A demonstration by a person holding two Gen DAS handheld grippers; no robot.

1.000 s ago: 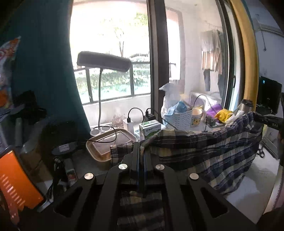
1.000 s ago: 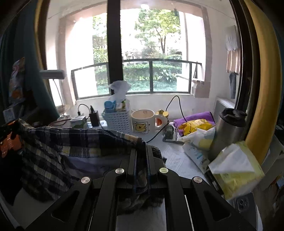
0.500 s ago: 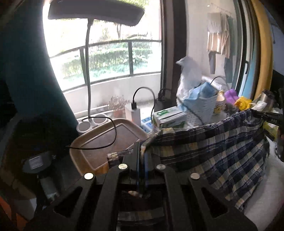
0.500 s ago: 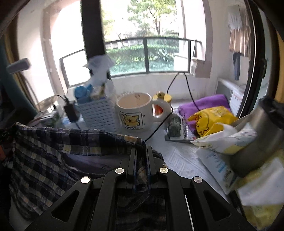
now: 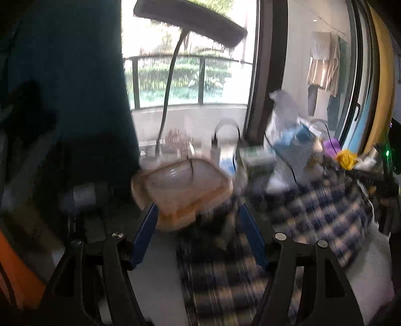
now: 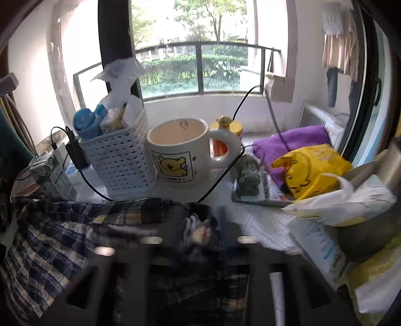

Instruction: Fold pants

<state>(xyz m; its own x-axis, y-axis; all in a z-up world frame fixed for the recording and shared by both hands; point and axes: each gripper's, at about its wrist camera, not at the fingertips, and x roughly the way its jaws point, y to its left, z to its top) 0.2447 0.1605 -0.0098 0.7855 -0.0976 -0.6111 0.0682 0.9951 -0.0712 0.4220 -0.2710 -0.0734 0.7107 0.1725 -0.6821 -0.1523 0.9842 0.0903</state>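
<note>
The plaid pants (image 5: 325,213) are blue, cream and yellow checked cloth, spread across the table's far side. In the left wrist view my left gripper (image 5: 200,223) stands open, blue fingers (image 5: 145,233) wide apart, with the pants' corner lying loose between them. In the right wrist view the pants (image 6: 50,245) drape to the left. My right gripper (image 6: 200,225) is blurred by motion; its jaws look parted with a bunched cloth edge (image 6: 198,228) between them.
A tan tray (image 5: 185,185) and a desk lamp (image 5: 190,20) stand ahead of the left gripper. A white basket (image 6: 120,160), bear mug (image 6: 183,153), purple towel (image 6: 293,140), yellow bag (image 6: 313,168) and black cable crowd the back of the table.
Both grippers were shut on the pants' edge and carried it forward toward the window. Now the left jaws have sprung wide open and the right ones appear to be opening; the cloth drops.
</note>
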